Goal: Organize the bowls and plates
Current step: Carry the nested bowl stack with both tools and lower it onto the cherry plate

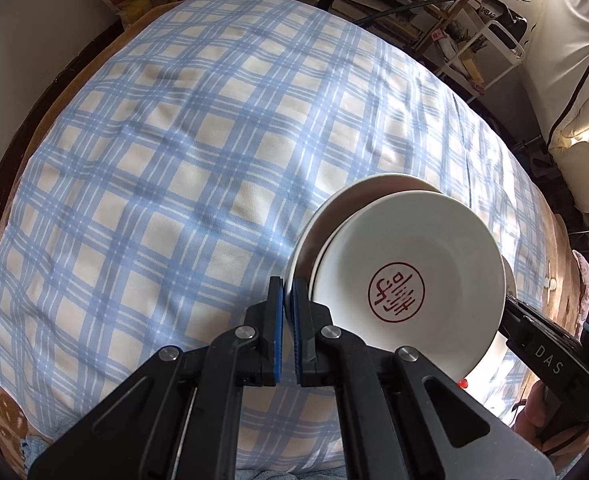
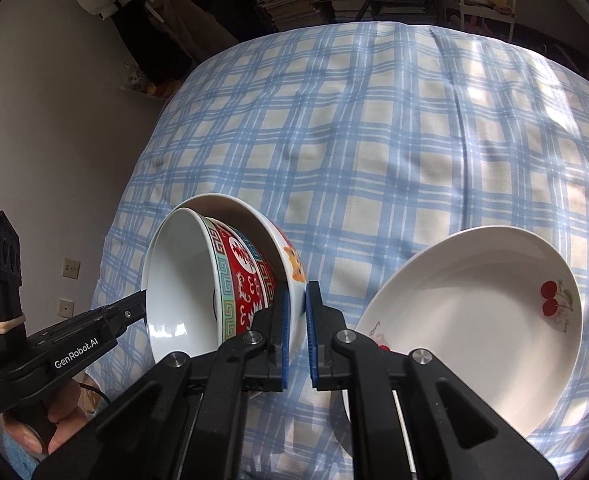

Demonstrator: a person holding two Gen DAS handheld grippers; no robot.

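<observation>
left gripper pads nearly closed on rim of white bowl, red-stamp bowl nested inside; right gripper pinches the same outer bowl's wall; cherry plate tilted near checked cloth right edge

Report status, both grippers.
Left gripper shut on plate stack rim. Right gripper shut on nested bowls, outer rim. Cherry plate tilted at right, support unclear.

My left gripper and right gripper sit side by side, both jaws pinched nearly closed.
</observation>
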